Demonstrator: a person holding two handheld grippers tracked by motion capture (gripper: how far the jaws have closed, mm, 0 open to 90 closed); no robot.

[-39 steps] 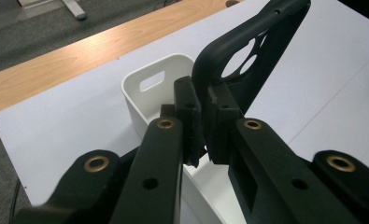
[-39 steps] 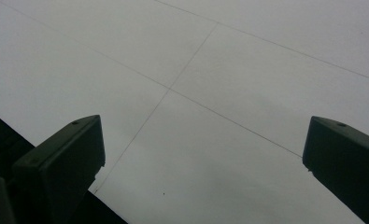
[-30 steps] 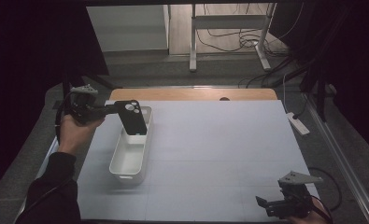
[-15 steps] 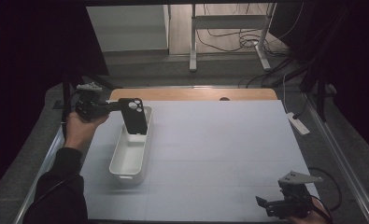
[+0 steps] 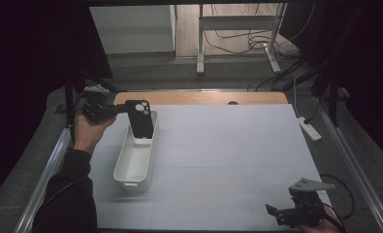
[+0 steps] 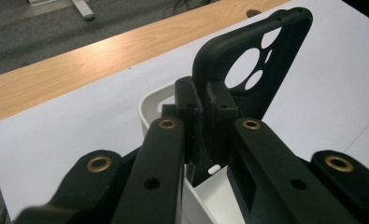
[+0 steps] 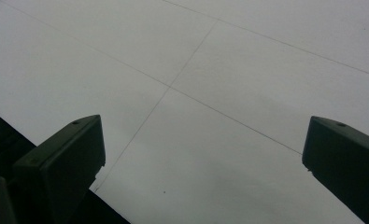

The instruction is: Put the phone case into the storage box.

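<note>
- Currently: left gripper [image 5: 117,111] fingers [image 6: 218,122] clamped tight on phone case [image 5: 140,119], gripping its edge near the camera cutouts.
- Case held upright over far end of white bin [image 5: 135,162], lower end dipping inside.
- Right gripper [image 5: 287,214] fingers [image 7: 60,158] spread wide, nothing between, low over bench [image 5: 228,145] near corner.

White bin [image 5: 135,160] sits on white-covered table [image 5: 237,155]

Black hand-held gripper [image 6: 203,119] with brass screws; person's dark sleeve [image 5: 65,204]
</note>
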